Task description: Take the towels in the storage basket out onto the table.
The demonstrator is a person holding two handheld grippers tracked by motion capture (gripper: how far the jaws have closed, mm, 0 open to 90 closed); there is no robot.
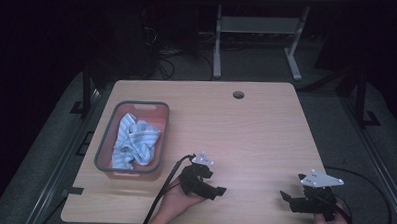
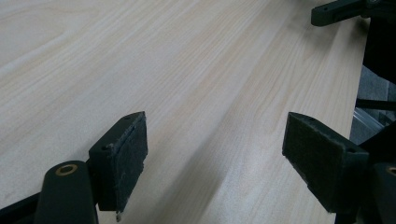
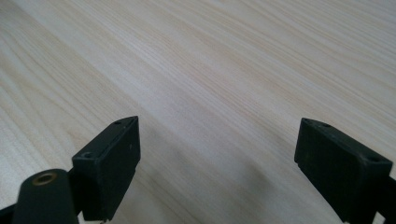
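1. While both tools rest low near the table's front edge in the high view, the crumpled blue-and-white striped cloth (image 1: 133, 141) lies bunched inside the grey-rimmed rectangular plastic basket (image 1: 103, 141) on the pale wooden table (image 1: 256, 124), near the left gripper (image 1: 211, 190); the right gripper (image 1: 289, 199) sits well apart. Judging by this, either nothing is begun or the cloth is already put away.
2. Seen from the left gripper view, its jaws are spread, released, over bare wood.
3. Seen from the right gripper view, its jaws likewise gape, holding nothing.
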